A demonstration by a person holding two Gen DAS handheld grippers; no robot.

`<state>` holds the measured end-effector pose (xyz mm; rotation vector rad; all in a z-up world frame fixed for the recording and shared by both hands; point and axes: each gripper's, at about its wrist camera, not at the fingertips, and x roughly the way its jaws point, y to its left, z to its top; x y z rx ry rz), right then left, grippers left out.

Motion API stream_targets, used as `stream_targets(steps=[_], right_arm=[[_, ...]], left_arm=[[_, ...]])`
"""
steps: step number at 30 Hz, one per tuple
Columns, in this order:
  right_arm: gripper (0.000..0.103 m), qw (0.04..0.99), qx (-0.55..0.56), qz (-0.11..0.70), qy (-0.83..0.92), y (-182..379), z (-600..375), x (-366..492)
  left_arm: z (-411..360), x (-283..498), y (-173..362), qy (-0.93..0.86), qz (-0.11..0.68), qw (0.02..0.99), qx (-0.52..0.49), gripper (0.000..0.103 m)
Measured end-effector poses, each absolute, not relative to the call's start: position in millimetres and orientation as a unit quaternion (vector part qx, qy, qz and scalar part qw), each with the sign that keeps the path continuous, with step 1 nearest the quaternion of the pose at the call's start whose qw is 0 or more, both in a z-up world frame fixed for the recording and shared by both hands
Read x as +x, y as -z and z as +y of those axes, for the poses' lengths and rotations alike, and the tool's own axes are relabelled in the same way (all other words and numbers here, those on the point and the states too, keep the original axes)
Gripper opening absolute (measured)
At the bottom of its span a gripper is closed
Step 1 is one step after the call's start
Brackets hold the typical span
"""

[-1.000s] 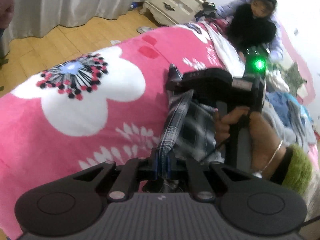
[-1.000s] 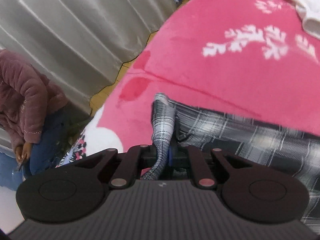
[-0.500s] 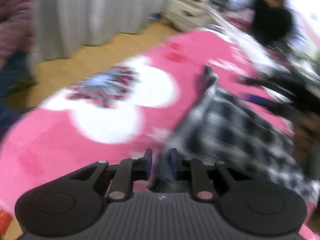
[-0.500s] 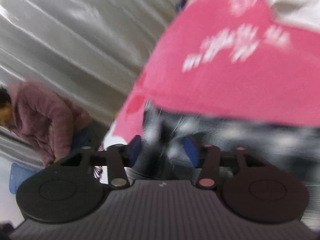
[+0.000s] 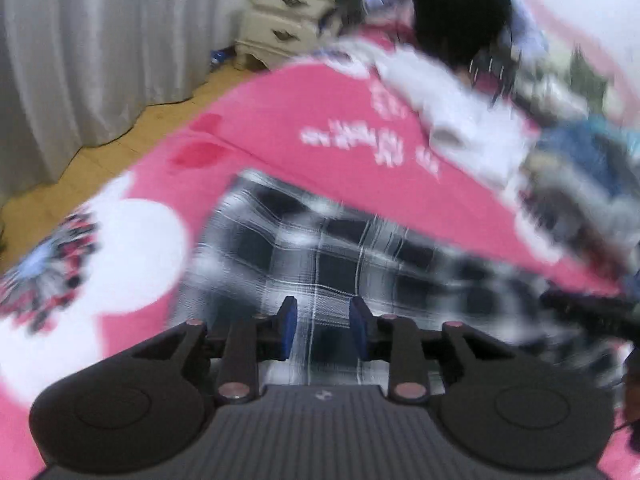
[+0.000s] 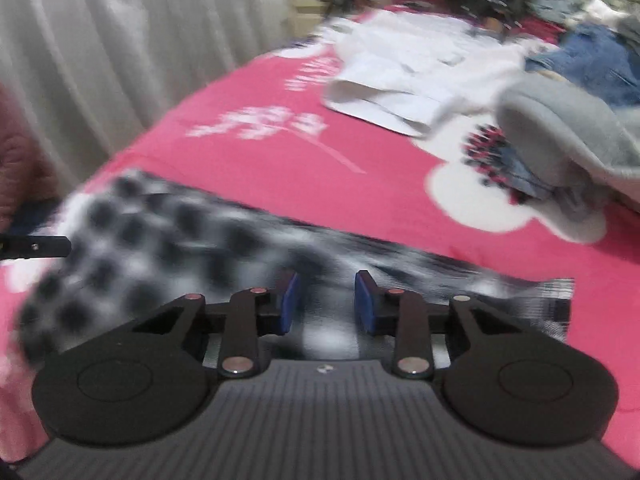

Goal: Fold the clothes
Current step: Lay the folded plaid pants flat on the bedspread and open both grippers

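A black-and-white plaid garment (image 5: 344, 256) lies spread on the pink flowered blanket (image 5: 280, 128). It also shows in the right wrist view (image 6: 168, 240), blurred by motion. My left gripper (image 5: 323, 330) is open just above the plaid cloth, with nothing between its blue pads. My right gripper (image 6: 327, 306) is also open above the same cloth and holds nothing. The tip of the other gripper (image 6: 36, 246) shows at the left edge of the right wrist view.
A white garment (image 6: 408, 76), a grey garment (image 6: 560, 132) and blue clothes (image 6: 592, 60) lie further back on the blanket. A person (image 5: 460, 8) sits at the far side of the bed. A white nightstand (image 5: 284, 36), curtains (image 5: 80, 60) and wooden floor lie to the left.
Both grippers were shut on the plaid garment's edge a second ago. They have opened and let it go, and the garment now lies flat while both views swing right.
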<state>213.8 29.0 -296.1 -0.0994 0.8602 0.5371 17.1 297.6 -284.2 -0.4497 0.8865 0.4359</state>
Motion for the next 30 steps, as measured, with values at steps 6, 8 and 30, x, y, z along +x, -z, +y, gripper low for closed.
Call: stream_targets(steps=[6,8,30], right_arm=[[0.028,0.878,-0.005,0.425,-0.218,307,0,237],[0.028,0.885,-0.01,0.41,-0.223,287,-10,219],[0.024,0.821,-0.104,0.499,-0.256,301,-22,124]], left_arm=[[295,28,283,-0.199,0.448,0.851,-0.187,0.033],[289,19,271,-0.175,0.448,0.859,-0.174,0.035],[178,42,275,0.043,0.536,0.843,-0.029,0.042]])
